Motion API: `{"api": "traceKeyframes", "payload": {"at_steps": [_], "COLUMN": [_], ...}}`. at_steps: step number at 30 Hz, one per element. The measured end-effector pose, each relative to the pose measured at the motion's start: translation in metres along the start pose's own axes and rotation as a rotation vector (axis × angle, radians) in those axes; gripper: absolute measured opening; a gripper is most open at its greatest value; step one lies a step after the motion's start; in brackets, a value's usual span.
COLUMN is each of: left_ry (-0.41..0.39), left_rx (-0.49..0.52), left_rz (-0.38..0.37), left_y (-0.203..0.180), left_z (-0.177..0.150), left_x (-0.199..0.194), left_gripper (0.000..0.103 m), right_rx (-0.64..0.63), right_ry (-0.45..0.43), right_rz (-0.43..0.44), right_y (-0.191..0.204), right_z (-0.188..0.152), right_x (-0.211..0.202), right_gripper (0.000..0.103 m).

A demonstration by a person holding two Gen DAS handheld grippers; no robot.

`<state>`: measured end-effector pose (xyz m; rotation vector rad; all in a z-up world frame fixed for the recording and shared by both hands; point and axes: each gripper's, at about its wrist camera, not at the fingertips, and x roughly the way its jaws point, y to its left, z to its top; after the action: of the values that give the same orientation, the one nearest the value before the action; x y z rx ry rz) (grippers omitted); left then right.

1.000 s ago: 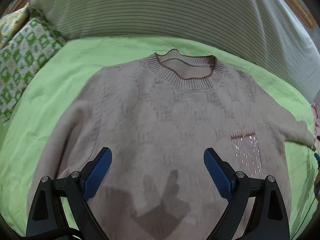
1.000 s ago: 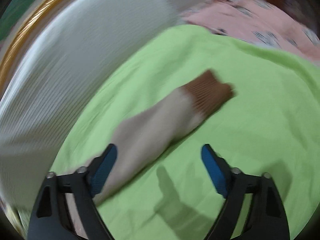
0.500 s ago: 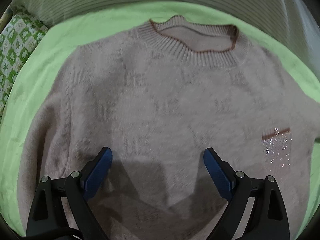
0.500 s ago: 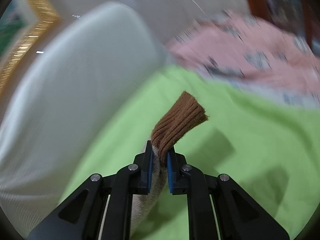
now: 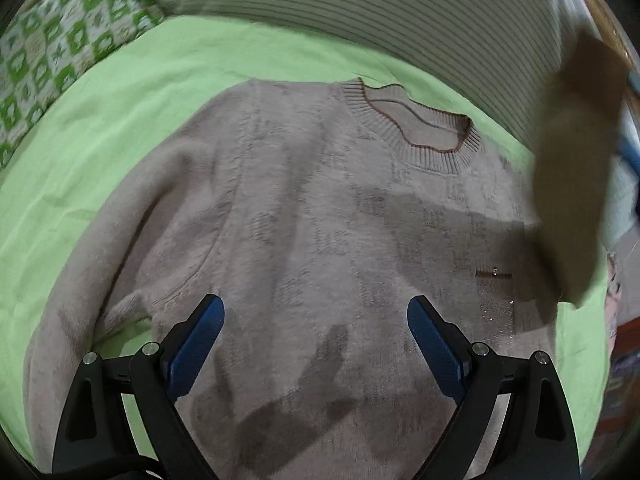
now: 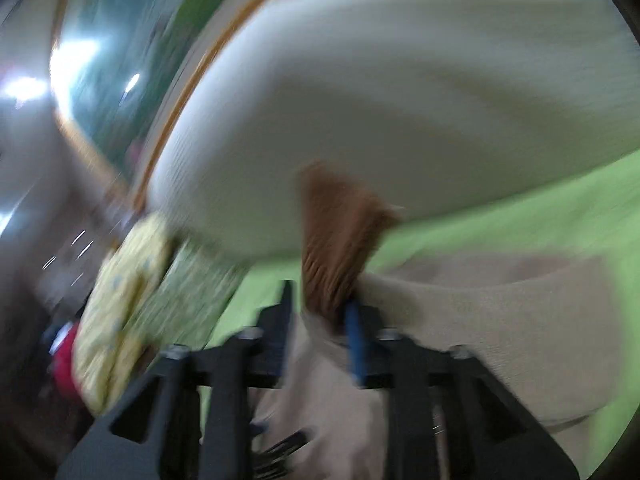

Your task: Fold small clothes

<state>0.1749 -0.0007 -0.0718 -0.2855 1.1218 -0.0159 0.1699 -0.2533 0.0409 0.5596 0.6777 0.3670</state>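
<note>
On the left, a green-and-white patterned pillow [image 5: 60, 60] sits at the head of the smooth lime-green bedsheet [image 5: 120, 120], beside a wide pale ribbed cushion [image 5: 360, 8]. Spread flat, front side up, on the sheet lies the small fuzzy beige knitted sweater [image 5: 304, 216], its ribbed brown-edged neckline [image 5: 416, 128] pointing toward the cushion and its near sleeve lying alongside the body.

The left gripper [image 5: 316, 344] hovers over the sweater's lower middle with its blue-padded jaws spread wide and nothing between them; its shadow falls on the knit below.

Further right, a small sparkly pocket patch [image 5: 496, 300] shows on the chest, and the sweater's other sleeve [image 5: 576, 184] hangs blurred in the air above that side. In the right wrist view the brown ribbed cuff [image 6: 336, 240] of this sleeve stands between the jaws of the right gripper [image 6: 320, 320]. Those jaws have just been opening, and in the heavy blur the cuff seems to touch only one pad, so the grip looks released or nearly so.

The step in hand appears to be folding this sleeve across the chest. Next, the sleeve needs to land flat on the body, then the near sleeve wants the same treatment from the left gripper.
</note>
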Motion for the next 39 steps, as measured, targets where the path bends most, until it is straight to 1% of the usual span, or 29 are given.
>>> {"api": "traceKeyframes", "payload": {"at_steps": [1,3,4,5,6,8,10,12,14,16,18,19,20,21,22,23,25,26,27,28,29,30,31,32,34,35,37,39], "left_ry": [0.006,0.016,0.021,0.030,0.043,0.060,0.076,0.078,0.066,0.025,0.001,-0.013,-0.024,-0.048,-0.073,-0.097,-0.156,-0.156,-0.124,-0.070,-0.035,-0.014,0.005,0.021,0.065,0.086,0.122,0.138], "left_rx": [-0.010,-0.039,-0.052,-0.069,-0.088,-0.121,-0.163,-0.185,-0.194,-0.183,-0.158,-0.154,-0.159,-0.172,-0.186,-0.200,-0.197,-0.199,-0.211,-0.234,-0.242,-0.226,-0.210,-0.202,-0.212,-0.222,-0.268,-0.318], "left_rz": [-0.004,-0.020,-0.028,-0.041,-0.053,-0.072,-0.071,-0.039,0.007,0.036,0.065,0.057,0.042,-0.011,-0.061,-0.090,-0.115,-0.138,-0.171,-0.199,-0.239,-0.244,-0.231,-0.226,-0.238,-0.234,-0.259,-0.246], "left_y": [0.006,0.013,0.014,0.014,0.015,0.009,0.004,-0.003,-0.009,-0.014,-0.013,-0.007,0.000,0.013,0.022,0.030,0.045,0.050,0.057,0.058,0.056,0.049,0.041,0.034,0.018,0.016,0.014,0.011], "left_z": [-0.002,-0.002,-0.001,0.000,0.001,0.008,0.016,0.022,0.029,0.033,0.032,0.030,0.027,0.024,0.021,0.018,0.013,0.012,0.013,0.013,0.011,0.008,0.006,0.004,-0.001,-0.007,-0.010,-0.008], "left_x": [-0.004,-0.002,0.000,0.004,0.008,0.022,0.036,0.049,0.060,0.061,0.057,0.052,0.045,0.034,0.025,0.014,-0.010,-0.014,-0.015,-0.010,-0.007,-0.004,-0.002,-0.001,0.013,0.018,0.031,0.047], "left_gripper": [0.094,0.094,0.094,0.094,0.094,0.094,0.094,0.094,0.092,0.077,0.043,0.032,0.013,0.001,0.001,0.000,0.000,0.000,0.008,0.013,0.027,0.043,0.051,0.054,0.055,0.054,0.054,0.054], "right_rx": [-0.005,-0.016,-0.012,0.009,0.030,0.095,0.159,0.220,0.264,0.289,0.306,0.316,0.320,0.321,0.318,0.316,0.311,0.315,0.316,0.315,0.315,0.313,0.310,0.303,0.288,0.284,0.282,0.280], "right_ry": [0.019,0.020,0.018,0.014,0.009,-0.013,-0.051,-0.099,-0.126,-0.136,-0.143,-0.151,-0.158,-0.162,-0.163,-0.162,-0.167,-0.161,-0.157,-0.153,-0.151,-0.148,-0.145,-0.143,-0.128,-0.121,-0.113,-0.113], "right_rz": [0.019,0.003,-0.034,-0.072,-0.097,-0.186,-0.278,-0.354,-0.407,-0.433,-0.468,-0.474,-0.476,-0.480,-0.485,-0.489,-0.495,-0.493,-0.492,-0.492,-0.491,-0.485,-0.478,-0.471,-0.459,-0.457,-0.447,-0.449], "right_y": [0.003,-0.003,-0.013,-0.031,-0.037,-0.069,-0.105,-0.136,-0.157,-0.172,-0.183,-0.188,-0.190,-0.191,-0.191,-0.187,-0.189,-0.189,-0.190,-0.189,-0.188,-0.187,-0.184,-0.182,-0.177,-0.176,-0.176,-0.176], "right_z": [-0.009,-0.017,-0.019,-0.014,-0.015,-0.019,-0.014,-0.014,-0.008,-0.008,-0.008,-0.007,-0.008,-0.008,-0.007,-0.013,-0.014,-0.014,-0.016,-0.016,-0.017,-0.017,-0.018,-0.018,-0.019,-0.019,-0.020,-0.019], "right_x": [0.006,0.004,0.000,-0.006,-0.007,-0.025,-0.046,-0.073,-0.095,-0.107,-0.116,-0.119,-0.118,-0.116,-0.114,-0.107,-0.104,-0.101,-0.099,-0.095,-0.094,-0.092,-0.089,-0.087,-0.081,-0.079,-0.075,-0.075], "right_gripper": [0.057,0.059,0.059,0.059,0.059,0.059,0.059,0.059,0.059,0.059,0.059,0.059,0.059,0.059,0.059,0.059,0.059,0.059,0.059,0.059,0.059,0.059,0.059,0.059,0.059,0.059,0.059,0.059]}}
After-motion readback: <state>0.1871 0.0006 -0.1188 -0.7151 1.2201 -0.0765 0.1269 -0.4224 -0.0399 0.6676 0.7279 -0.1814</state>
